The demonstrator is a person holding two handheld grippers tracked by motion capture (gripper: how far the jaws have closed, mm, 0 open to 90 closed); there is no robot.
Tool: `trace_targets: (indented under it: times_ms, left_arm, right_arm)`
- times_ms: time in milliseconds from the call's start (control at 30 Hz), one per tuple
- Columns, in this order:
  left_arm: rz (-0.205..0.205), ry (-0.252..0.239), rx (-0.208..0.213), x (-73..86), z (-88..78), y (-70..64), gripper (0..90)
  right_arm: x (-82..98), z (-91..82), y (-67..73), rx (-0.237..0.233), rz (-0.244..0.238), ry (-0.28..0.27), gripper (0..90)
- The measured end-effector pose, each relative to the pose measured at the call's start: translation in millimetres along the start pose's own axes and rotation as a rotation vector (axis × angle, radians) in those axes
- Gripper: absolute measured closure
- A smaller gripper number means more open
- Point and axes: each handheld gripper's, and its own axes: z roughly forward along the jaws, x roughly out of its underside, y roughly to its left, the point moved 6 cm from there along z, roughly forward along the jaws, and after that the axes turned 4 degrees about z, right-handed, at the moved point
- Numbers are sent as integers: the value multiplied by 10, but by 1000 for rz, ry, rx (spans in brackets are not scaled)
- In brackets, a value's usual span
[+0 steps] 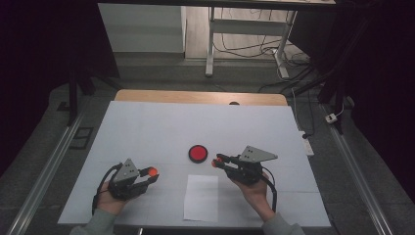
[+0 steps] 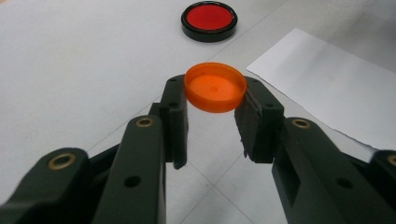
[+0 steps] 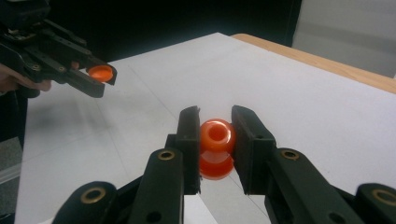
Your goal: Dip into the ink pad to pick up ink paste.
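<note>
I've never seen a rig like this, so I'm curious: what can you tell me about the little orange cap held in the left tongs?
The orange cap is a small round lid of translucent, plastic-looking material, with a flat top and a shallow rim. It lies roughly level, pinched by its rim between the tips of the left tongs, lifted above the white table cover. Only the two black pads touch it.

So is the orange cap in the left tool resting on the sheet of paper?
No: in the left gripper view the orange cap is clamped between the left tool jaws, with the white paper off to one side.
</note>
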Motion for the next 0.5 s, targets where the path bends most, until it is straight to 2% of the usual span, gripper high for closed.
trace_targets:
  times_ms: [500]
  left_arm:
    - [1,2,2,-2,11,-1,652]
  right_arm:
    - [-23,135,-48,3,0,15,725]
